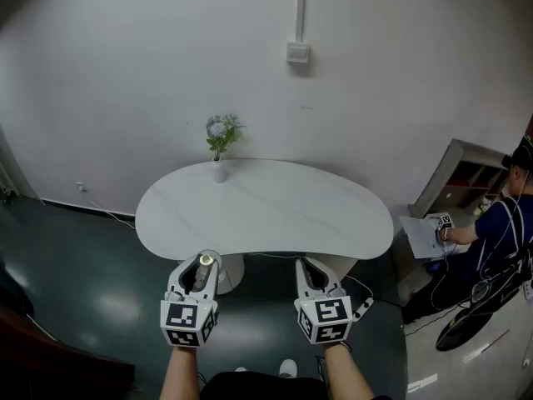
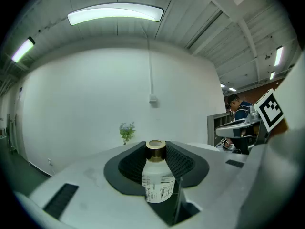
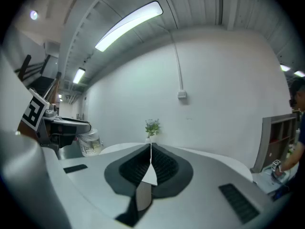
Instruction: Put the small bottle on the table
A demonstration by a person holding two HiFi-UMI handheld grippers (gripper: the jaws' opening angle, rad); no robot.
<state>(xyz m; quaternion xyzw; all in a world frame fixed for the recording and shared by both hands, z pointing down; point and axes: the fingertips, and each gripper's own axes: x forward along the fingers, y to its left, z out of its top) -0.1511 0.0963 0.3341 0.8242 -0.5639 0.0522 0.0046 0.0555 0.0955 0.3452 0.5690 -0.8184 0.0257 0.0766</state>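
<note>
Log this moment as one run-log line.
left gripper: holding small bottle | right gripper: shut, empty | table: bottle not yet on it

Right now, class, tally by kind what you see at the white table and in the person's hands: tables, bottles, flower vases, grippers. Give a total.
table: 1
small bottle: 1
flower vase: 1
grippers, the left gripper and the right gripper: 2
Total: 5

Left tool (image 1: 202,267) gripping small bottle (image 2: 157,180), right tool (image 1: 314,266) closed
</note>
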